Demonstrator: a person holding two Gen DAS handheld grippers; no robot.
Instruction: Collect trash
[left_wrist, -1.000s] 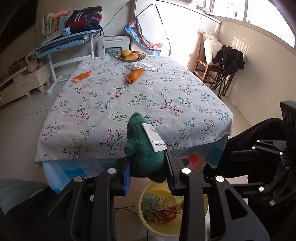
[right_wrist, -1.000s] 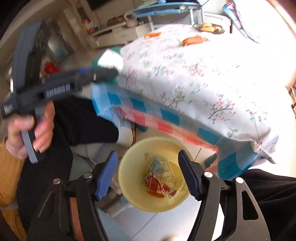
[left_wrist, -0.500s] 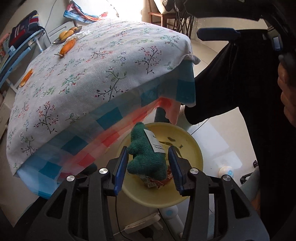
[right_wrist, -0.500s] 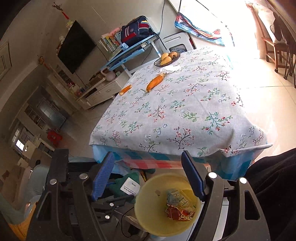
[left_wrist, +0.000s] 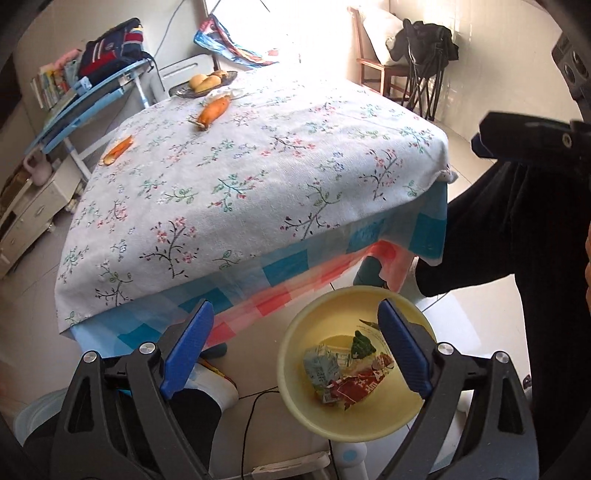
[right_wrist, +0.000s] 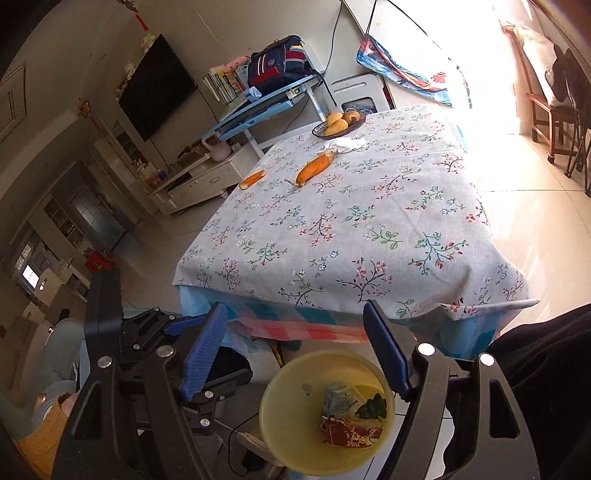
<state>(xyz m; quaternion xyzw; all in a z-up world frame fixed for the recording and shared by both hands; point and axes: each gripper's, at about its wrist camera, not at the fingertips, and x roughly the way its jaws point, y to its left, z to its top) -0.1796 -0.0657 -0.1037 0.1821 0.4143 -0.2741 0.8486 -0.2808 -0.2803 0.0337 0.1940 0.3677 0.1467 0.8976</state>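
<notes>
A table (left_wrist: 258, 177) under a flowered cloth fills the middle of both views, its checked under-cloth hanging down over the near edge just above the yellow bin (left_wrist: 295, 391) on the floor. On the cloth lie a whole carrot (left_wrist: 213, 112), a smaller carrot piece (left_wrist: 117, 149) and a fruit dish (left_wrist: 205, 83) at the far side. A person's dark trouser leg (left_wrist: 517, 236) stands to the right of the bin.

Inside the bin sit a pale crumpled carton (left_wrist: 325, 365), a red wrapper (left_wrist: 360, 386) and the small green plush toy (left_wrist: 362, 343), lying below the left claw (left_wrist: 295, 347) and clear of its blue fingers (left_wrist: 188, 343).

The left claw's jaws have just been opening and stand spread wide, with nothing pinched. The right claw (right_wrist: 295, 347) is also spread and empty, hovering over the bin's rim.
</notes>
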